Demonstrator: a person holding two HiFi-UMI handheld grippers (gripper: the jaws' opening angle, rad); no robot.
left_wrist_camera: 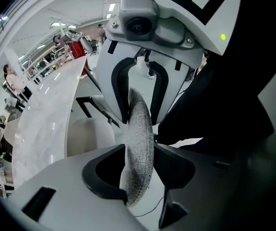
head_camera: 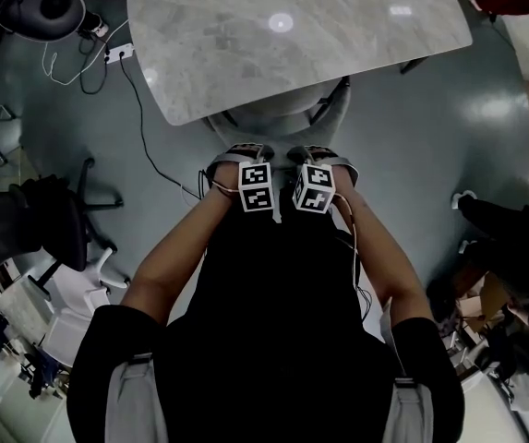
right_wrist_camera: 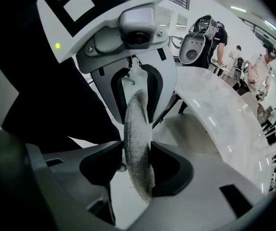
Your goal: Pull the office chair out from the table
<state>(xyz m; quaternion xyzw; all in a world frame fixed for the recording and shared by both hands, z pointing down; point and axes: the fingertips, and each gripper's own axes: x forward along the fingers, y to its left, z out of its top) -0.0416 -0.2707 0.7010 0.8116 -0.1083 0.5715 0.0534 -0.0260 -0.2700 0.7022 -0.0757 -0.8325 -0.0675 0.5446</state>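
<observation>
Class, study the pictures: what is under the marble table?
The office chair is tucked under the marble table; its backrest sticks out at the near edge. The top hides most of the chair, including its base.

No words, brands or numbers can be read anywhere; the only signs are the black-and-white square code markers on the cube point(head_camera: 256, 188) of the left gripper point(head_camera: 243, 155) and the cube point(head_camera: 314, 188) of the right gripper point(head_camera: 323, 155), blocky patterns that spell no letters or digits.
</observation>
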